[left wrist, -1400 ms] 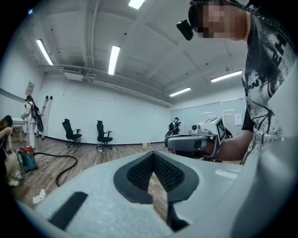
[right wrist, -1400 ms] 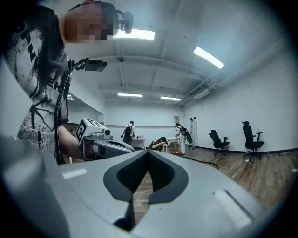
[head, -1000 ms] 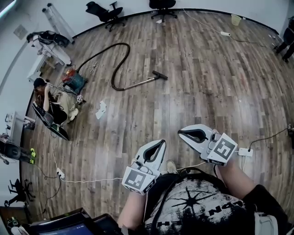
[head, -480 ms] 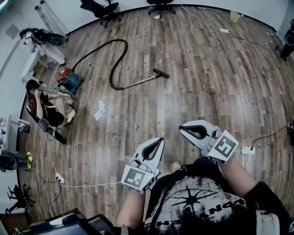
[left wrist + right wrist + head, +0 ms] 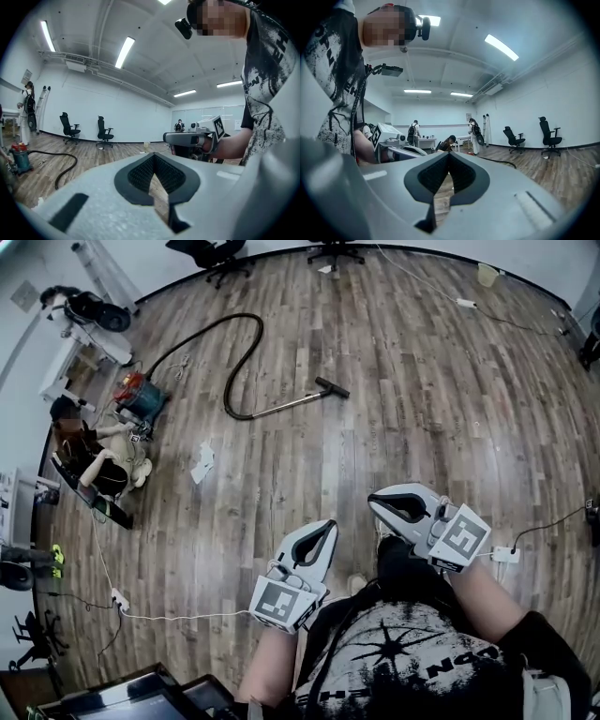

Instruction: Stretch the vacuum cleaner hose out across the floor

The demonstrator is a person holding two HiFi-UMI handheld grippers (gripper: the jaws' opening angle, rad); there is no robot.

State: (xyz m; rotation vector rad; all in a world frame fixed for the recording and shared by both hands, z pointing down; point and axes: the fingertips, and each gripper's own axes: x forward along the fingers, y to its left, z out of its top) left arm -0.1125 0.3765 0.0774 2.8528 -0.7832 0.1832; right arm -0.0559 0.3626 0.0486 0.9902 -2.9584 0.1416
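Your left gripper (image 5: 328,526) and right gripper (image 5: 377,502) both have their jaws closed together on nothing. The hose (image 5: 262,332) lies curled on the floor, far and left, well apart from them. Your shirt's print is unreadable.

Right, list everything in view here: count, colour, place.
vacuum cleaner hose: one, black, curved on the floor, far left
vacuum canister: one, red and teal, at the hose's left end
wand: one, silver with black floor nozzle, at the hose's other end
office chairs: two, black, far end
scrap: one, white, near the canister
power strips: two, white, left and right edges
bin: one, pale yellow, far right
seated person: one, left edge
left gripper: white, fingers shut, empty
right gripper: white, fingers shut, empty
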